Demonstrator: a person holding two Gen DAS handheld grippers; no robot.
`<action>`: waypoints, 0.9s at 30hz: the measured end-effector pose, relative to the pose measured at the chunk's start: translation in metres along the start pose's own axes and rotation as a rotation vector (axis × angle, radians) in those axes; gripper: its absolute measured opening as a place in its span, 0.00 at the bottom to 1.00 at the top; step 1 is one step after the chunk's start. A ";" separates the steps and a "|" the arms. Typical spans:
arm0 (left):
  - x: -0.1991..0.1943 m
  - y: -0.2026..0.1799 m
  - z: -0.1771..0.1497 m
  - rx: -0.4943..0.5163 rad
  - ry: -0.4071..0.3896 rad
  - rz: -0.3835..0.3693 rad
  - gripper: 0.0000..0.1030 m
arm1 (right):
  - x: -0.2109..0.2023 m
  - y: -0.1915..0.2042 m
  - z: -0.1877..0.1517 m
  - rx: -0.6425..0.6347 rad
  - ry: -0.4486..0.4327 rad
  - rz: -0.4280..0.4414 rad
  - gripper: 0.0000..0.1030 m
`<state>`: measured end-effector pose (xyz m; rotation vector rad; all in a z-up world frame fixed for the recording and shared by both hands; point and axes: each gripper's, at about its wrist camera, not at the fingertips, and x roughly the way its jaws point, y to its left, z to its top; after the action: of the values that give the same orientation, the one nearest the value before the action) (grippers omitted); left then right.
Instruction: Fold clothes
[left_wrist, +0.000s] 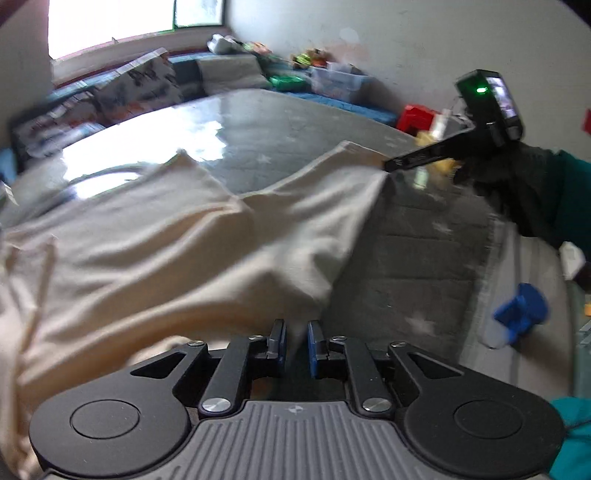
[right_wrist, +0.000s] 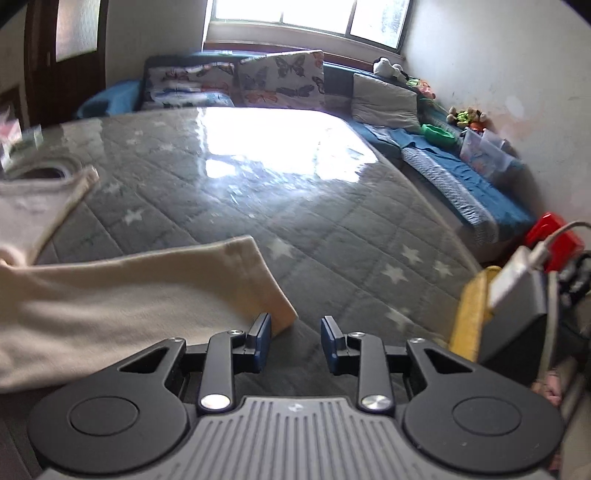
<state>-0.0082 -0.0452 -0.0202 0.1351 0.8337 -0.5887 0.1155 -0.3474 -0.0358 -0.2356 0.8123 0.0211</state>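
A cream garment lies spread on the grey star-quilted table. My left gripper is shut on a fold of its near edge and holds it raised. In the left wrist view my right gripper sits at the garment's far right corner, at its sleeve end. In the right wrist view my right gripper is open, its left fingertip just beside the cream sleeve end, with nothing between the jaws. The garment's collar shows at the far left.
A blue spray-bottle cap is by the table's right edge. A yellow object and a grey box with a cable stand at the right. A sofa with cushions and toys lines the far walls.
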 end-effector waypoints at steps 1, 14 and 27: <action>-0.002 -0.002 -0.003 0.015 0.001 -0.007 0.13 | -0.002 0.001 -0.001 -0.016 0.006 -0.018 0.28; -0.006 0.006 0.014 -0.021 -0.048 0.009 0.14 | -0.030 0.050 0.050 -0.092 -0.071 0.287 0.29; -0.002 0.009 0.006 -0.028 -0.035 -0.017 0.22 | 0.016 0.153 0.121 -0.214 -0.042 0.463 0.28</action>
<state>-0.0006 -0.0390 -0.0162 0.0919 0.8097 -0.5940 0.1965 -0.1733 0.0027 -0.2438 0.8089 0.5481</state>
